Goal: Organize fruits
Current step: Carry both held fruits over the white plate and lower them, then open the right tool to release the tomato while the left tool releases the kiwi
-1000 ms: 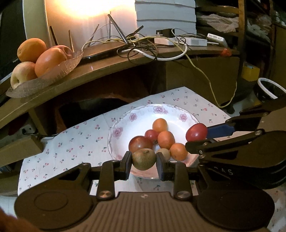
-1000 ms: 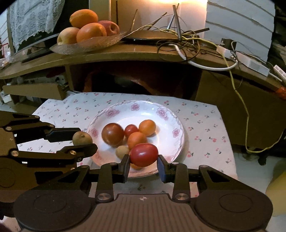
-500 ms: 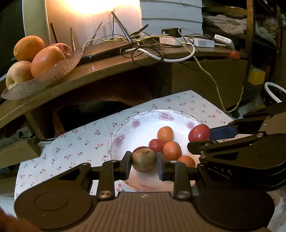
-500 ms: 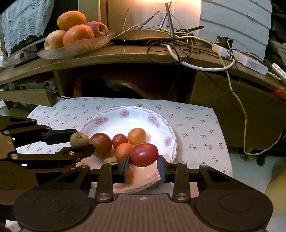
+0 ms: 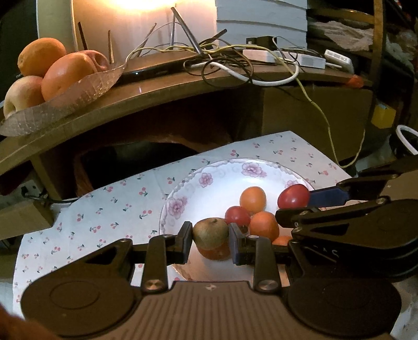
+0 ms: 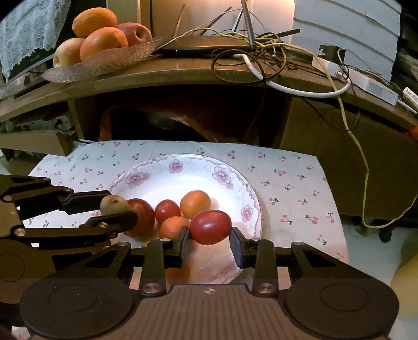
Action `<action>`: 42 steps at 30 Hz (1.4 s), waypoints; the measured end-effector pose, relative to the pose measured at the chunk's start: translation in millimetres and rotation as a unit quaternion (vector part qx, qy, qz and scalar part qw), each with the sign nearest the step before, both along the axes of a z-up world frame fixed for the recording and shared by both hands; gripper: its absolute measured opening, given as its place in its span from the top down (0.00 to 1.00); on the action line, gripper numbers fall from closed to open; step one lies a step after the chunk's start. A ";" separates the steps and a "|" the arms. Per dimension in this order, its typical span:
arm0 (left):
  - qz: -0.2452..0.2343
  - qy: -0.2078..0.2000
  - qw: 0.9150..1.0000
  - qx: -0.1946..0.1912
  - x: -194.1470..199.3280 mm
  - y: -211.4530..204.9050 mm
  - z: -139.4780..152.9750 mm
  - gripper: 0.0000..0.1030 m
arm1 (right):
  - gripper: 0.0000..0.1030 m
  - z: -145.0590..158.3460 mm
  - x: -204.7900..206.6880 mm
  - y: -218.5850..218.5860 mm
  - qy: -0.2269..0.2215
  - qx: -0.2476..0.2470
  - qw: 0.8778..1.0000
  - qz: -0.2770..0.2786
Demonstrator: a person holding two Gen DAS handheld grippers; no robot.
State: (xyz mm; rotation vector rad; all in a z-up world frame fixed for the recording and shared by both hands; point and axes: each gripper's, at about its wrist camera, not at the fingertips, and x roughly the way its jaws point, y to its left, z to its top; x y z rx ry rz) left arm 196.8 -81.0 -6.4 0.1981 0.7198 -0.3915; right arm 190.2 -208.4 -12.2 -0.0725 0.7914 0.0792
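The plate (image 6: 248,193) sits on the tablecloth (image 6: 292,177), before the shelf (image 6: 183,75) bearing a fruit bowl (image 6: 104,64).

A curved wooden shelf (image 6: 183,75) carries tangled cables (image 6: 261,49) under a warm glow on the wall (image 5: 146,15).

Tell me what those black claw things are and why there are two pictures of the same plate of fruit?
Those claws are grabbers, and a person holds one in each hand. Each grabber carries a small camera looking out along its two fingers, so you get two pictures: one from the left, one from the right.

The left gripper is pinching a brownish-green fruit. The right gripper is pinching a red fruit. Both are held over a flowered plate holding more small red and orange fruits. The plate sits on a cherry-print cloth.

Behind, on a wooden shelf, a glass dish holds bigger oranges and apples, beside tangled cables.
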 end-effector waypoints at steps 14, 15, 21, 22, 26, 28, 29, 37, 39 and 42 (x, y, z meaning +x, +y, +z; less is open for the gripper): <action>0.008 -0.004 1.000 -0.007 9.3 -2.2 -1.1 0.67 | 0.64 -2.8 10.2 -4.6 0.001 0.013 1.000 -0.013; 0.009 -0.003 1.000 -0.009 10.0 -1.8 -1.0 0.67 | 0.64 -2.7 10.8 -4.9 0.001 0.015 1.000 -0.013; 0.014 0.013 0.999 -0.040 17.5 3.8 -2.9 0.63 | 0.64 -1.5 13.1 -7.3 -0.004 0.017 1.000 -0.019; 0.014 0.014 0.999 -0.041 17.9 3.4 -3.4 0.63 | 0.64 -1.7 13.4 -8.1 -0.004 0.017 1.000 -0.020; 0.013 0.013 0.999 -0.041 18.0 1.5 -3.6 0.63 | 0.63 -2.2 14.2 -10.4 -0.002 0.020 1.000 -0.023; 0.013 0.014 0.999 -0.042 18.2 1.6 -3.0 0.63 | 0.61 -1.8 13.3 -11.7 -0.002 0.022 0.999 -0.025; 0.013 0.013 0.999 -0.042 18.2 1.7 -2.2 0.63 | 0.60 -1.4 12.9 -12.0 -0.003 0.023 0.999 -0.026; 0.023 0.005 0.999 -0.048 16.1 9.7 7.3 0.59 | 0.58 2.4 10.8 -16.3 -0.008 0.027 0.999 -0.031; 0.031 0.002 0.998 -0.049 14.5 14.5 10.6 0.58 | 0.58 3.7 9.8 -17.9 -0.008 0.027 0.999 -0.033; 0.043 -0.001 0.998 -0.051 12.8 22.2 14.7 0.57 | 0.57 6.7 7.2 -20.5 -0.010 0.033 0.999 -0.035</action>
